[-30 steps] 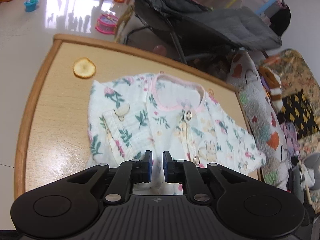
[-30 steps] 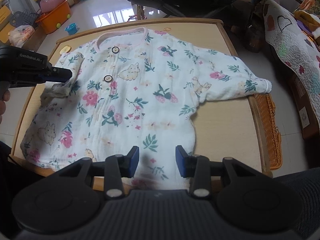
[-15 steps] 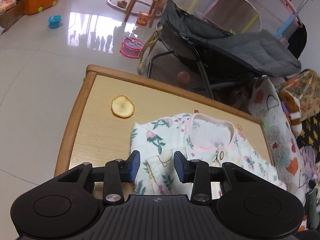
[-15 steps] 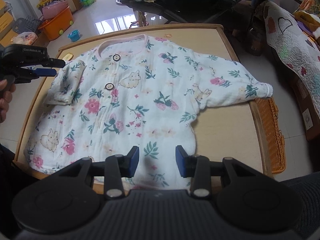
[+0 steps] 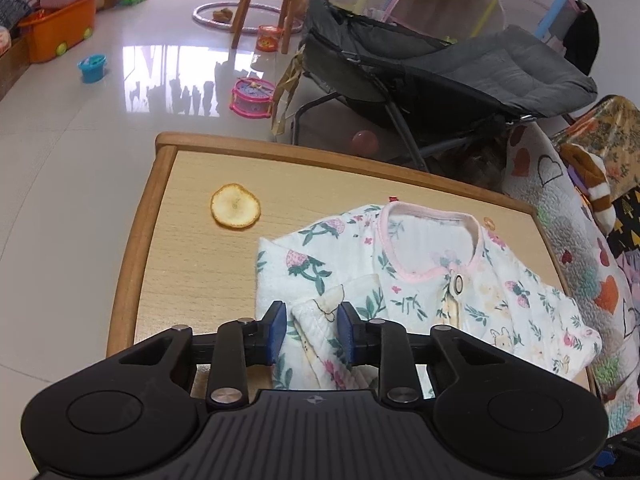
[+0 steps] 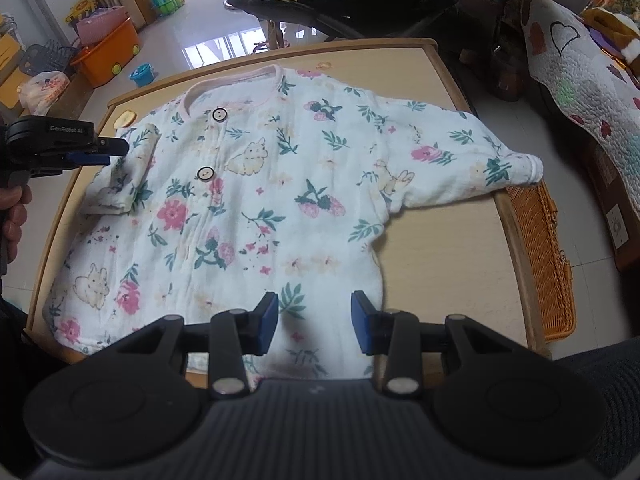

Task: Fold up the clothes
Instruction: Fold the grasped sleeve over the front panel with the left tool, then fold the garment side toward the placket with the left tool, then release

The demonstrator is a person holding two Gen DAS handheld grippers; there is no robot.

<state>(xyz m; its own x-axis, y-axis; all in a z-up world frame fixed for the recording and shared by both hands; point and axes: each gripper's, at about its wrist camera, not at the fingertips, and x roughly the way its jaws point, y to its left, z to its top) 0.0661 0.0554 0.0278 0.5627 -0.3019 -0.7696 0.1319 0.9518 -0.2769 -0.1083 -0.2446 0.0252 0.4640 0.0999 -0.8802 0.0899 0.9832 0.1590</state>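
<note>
Only the right wrist view shows the whole baby shirt (image 6: 256,200) spread flat on the table (image 6: 448,256), one sleeve (image 6: 124,172) folded in. The left gripper (image 5: 311,330) is closing, the sleeve's cuff between its fingers, pads not yet pressing. The right gripper (image 6: 314,322) hangs open over the hem, holding nothing. Beyond the left fingers lie a round yellow slice (image 5: 235,211) and a stroller (image 5: 440,76); right of the right fingers, a wicker basket (image 6: 544,264).

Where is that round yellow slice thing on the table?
In the left wrist view the round yellow slice lies on the bare wooden table, near its far left corner. It sits apart from the flowery baby top, just left of its shoulder.
</note>
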